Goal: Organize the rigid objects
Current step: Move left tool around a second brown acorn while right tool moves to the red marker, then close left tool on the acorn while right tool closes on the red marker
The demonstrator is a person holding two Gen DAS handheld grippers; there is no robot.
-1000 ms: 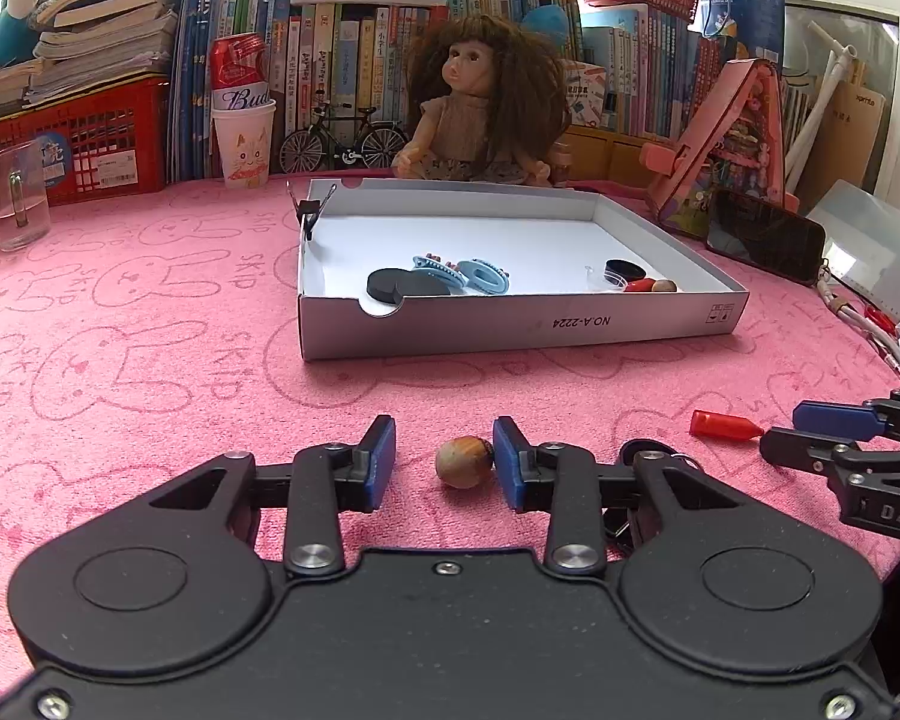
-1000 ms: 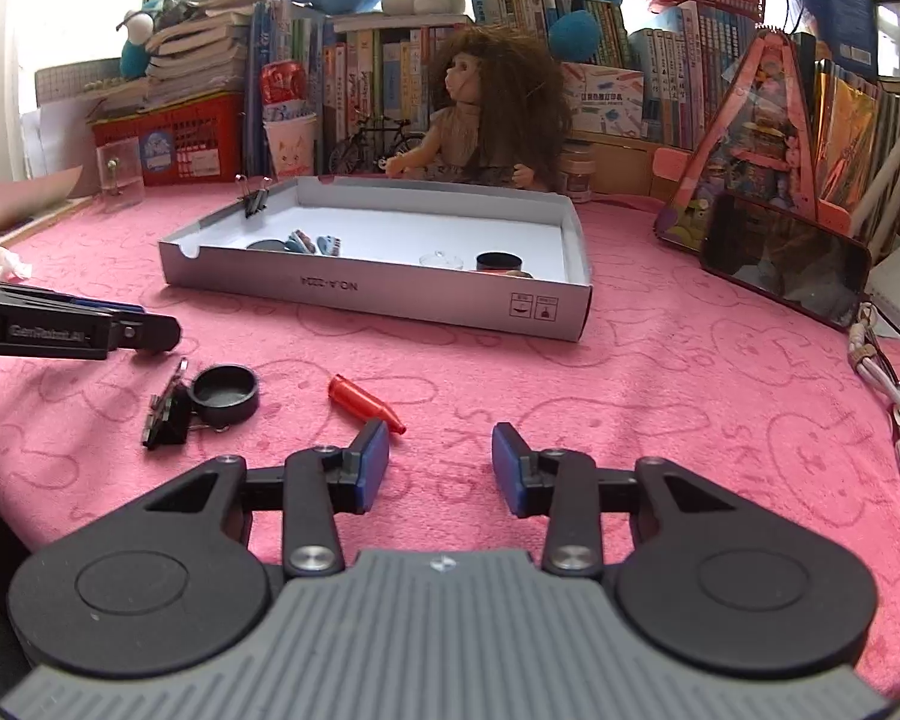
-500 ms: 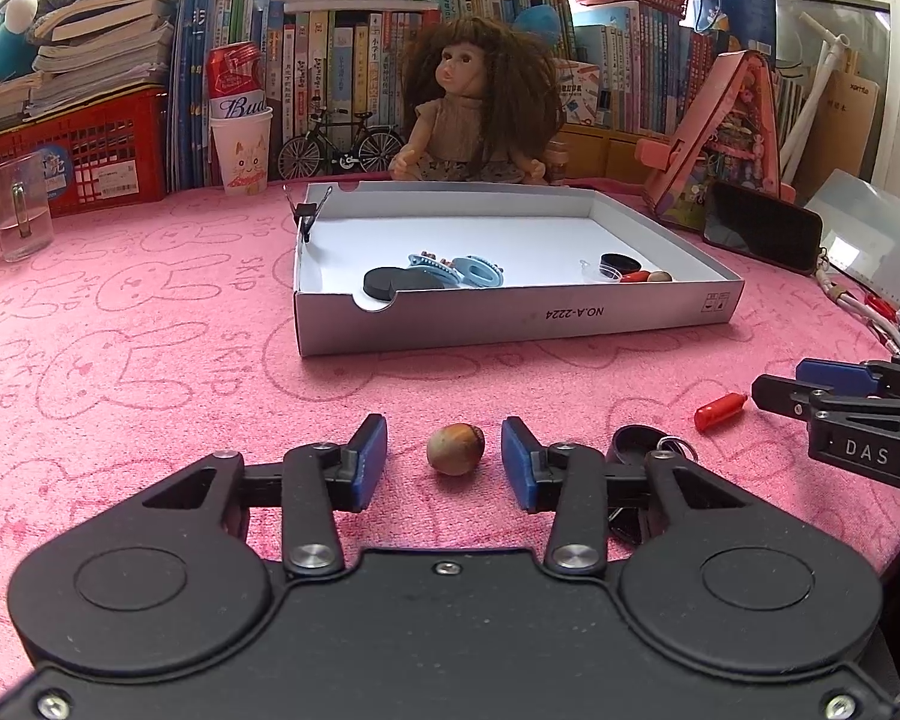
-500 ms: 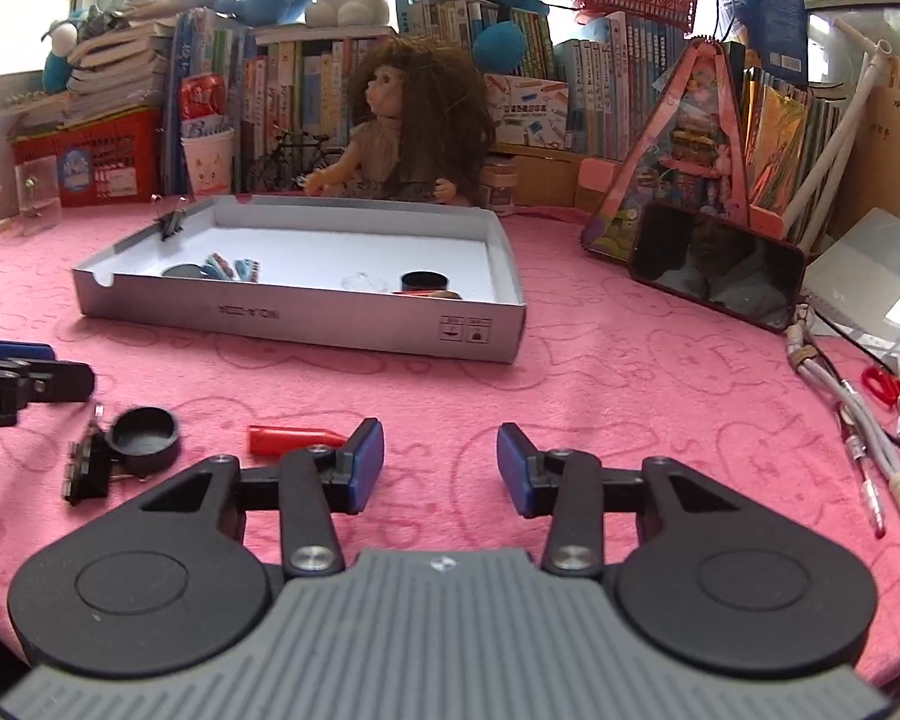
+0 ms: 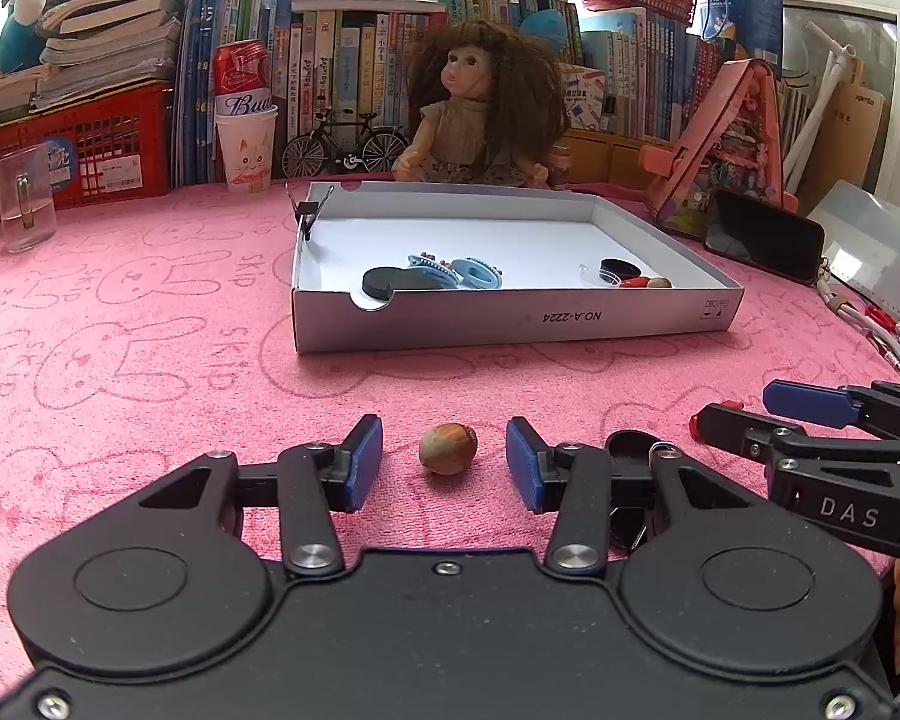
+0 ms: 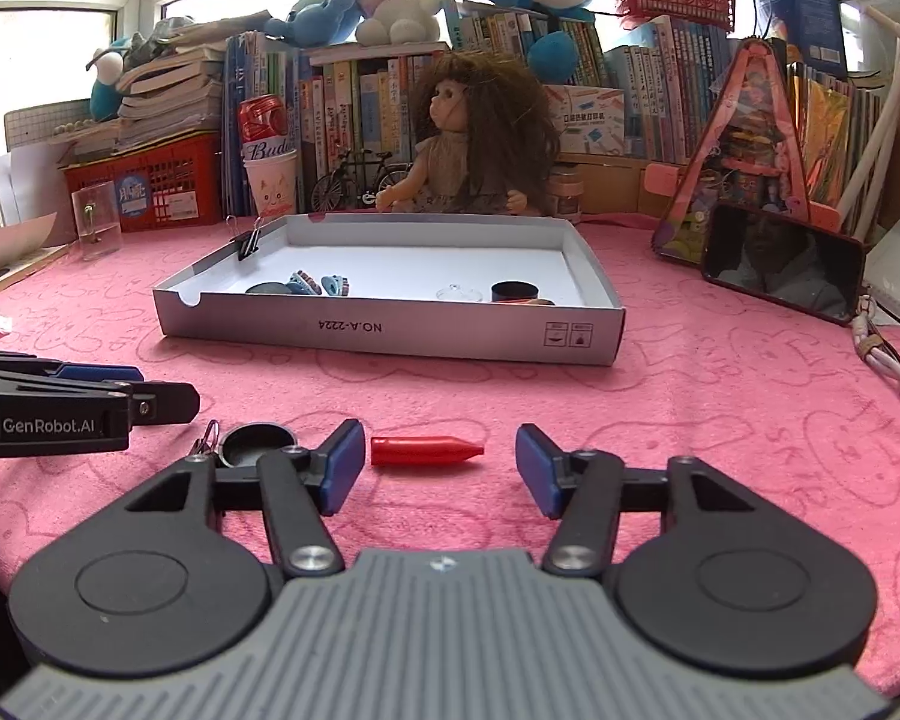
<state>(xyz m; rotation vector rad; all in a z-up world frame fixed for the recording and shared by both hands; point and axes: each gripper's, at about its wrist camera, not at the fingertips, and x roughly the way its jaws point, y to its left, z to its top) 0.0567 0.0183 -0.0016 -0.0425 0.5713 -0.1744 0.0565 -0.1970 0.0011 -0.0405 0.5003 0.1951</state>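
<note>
My right hand-held gripper [image 6: 441, 468] has swung onto the red cap [image 6: 426, 450], my left hand-held gripper [image 5: 444, 465] brackets the nut [image 5: 448, 448], both wide open and empty, so both pickups look ready.

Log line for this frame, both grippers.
left gripper: open, straddling nut | right gripper: open, straddling red cap | white box: partly filled

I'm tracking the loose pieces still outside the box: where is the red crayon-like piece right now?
In the right wrist view, the red piece lies on the pink cloth between the open fingers of the right tool, in front of the white box, right of the black cap.
</note>
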